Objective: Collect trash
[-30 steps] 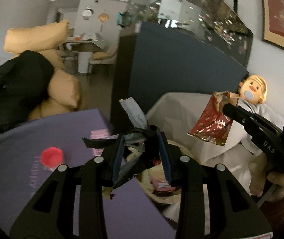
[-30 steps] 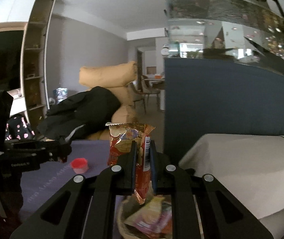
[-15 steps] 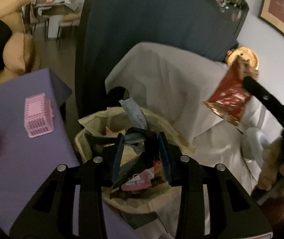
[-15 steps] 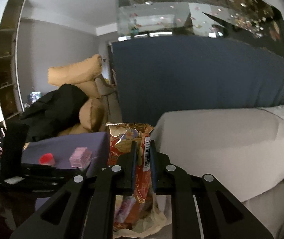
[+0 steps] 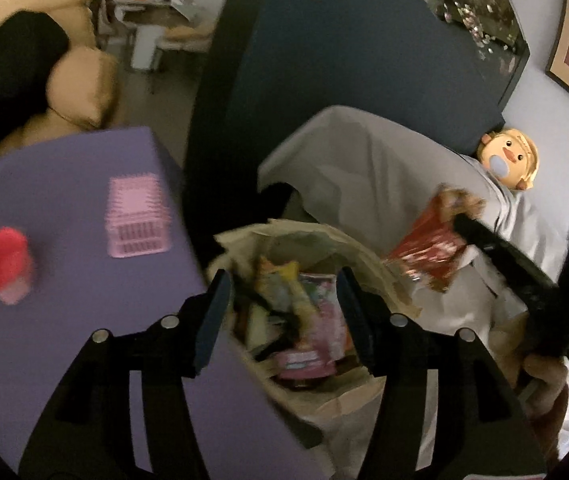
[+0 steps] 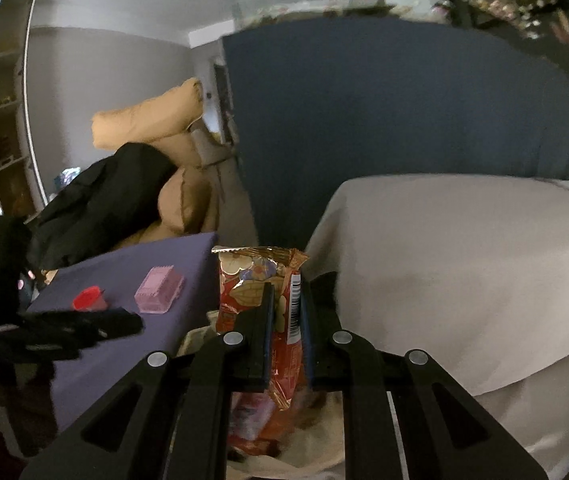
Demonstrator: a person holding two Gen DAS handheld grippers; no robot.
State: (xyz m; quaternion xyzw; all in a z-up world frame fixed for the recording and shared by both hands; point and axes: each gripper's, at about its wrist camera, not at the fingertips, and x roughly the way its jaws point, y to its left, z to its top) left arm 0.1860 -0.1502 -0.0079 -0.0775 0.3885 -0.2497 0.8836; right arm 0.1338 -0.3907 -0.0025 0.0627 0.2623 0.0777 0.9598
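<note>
A beige paper trash bag [image 5: 368, 256] stands between the purple table and the grey sofa, with several snack wrappers [image 5: 308, 308] inside. My left gripper [image 5: 284, 280] is open and empty right above the bag's mouth. My right gripper [image 6: 286, 300] is shut on a red snack wrapper [image 6: 244, 280] and holds it over the bag's rim [image 6: 192, 340]. The same red wrapper [image 5: 428, 248] shows in the left wrist view at the bag's right edge, held by the right gripper [image 5: 460, 222].
A purple table [image 5: 64, 184] carries a pink basket [image 5: 138, 216] and a red cap [image 5: 2, 258]. A grey covered sofa [image 6: 464, 260] is on the right, with a doll head [image 5: 510, 156]. A dark blue partition [image 6: 384, 120] stands behind. Tan cushions [image 6: 156, 120] lie at the left.
My left gripper opened and the dark wrappers it held dropped into the bag. My right gripper came lower and closer to the bag with the red wrapper.
</note>
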